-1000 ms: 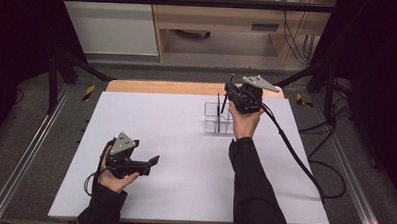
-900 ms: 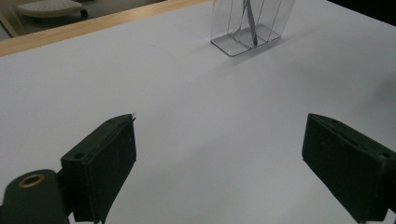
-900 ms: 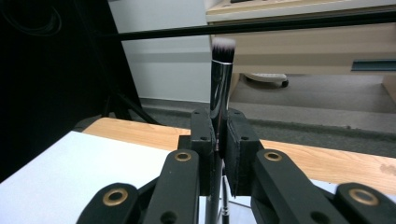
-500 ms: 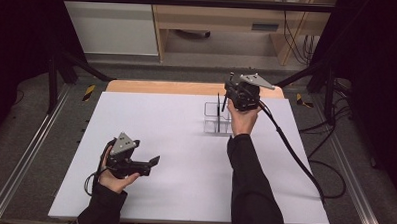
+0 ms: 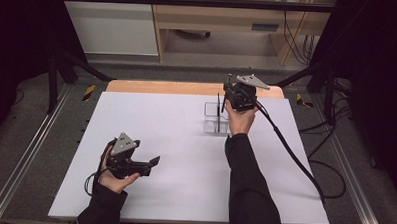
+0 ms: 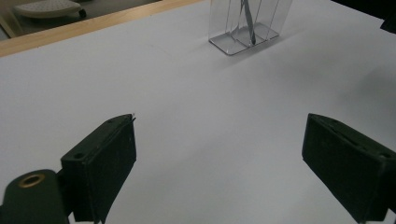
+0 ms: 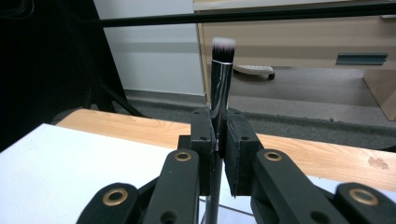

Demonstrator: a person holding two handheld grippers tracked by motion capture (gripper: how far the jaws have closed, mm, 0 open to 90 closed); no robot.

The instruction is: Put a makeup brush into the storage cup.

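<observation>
White sheeting covers the counter, which has a wooden strip along its far edge and stands in a dim room with pale cabinets and dark framing behind. Near the far right of the sheet stands a clear acrylic organiser with several upright compartments; seen from the left tool's camera, one compartment already holds a slim dark item, too blurred to identify. The right tool is raised just above and beside the organiser, its jaws pressed together on the metal ferrule of a makeup brush, which stands upright with its pale-tipped bristles uppermost and its handle pointing down toward the compartments. The left tool rests low over the near left of the counter, well apart from the organiser, its jaws spread wide with nothing between them. Judged from this arrangement, the work is at its placing stage: the brush is gripped and aligned over the organiser, while lowering it into a compartment and releasing it appear to remain. Whether the handle tip has entered a compartment cannot be told. No brand, label or legible writing appears on the brush, the organiser or the tools.
</observation>
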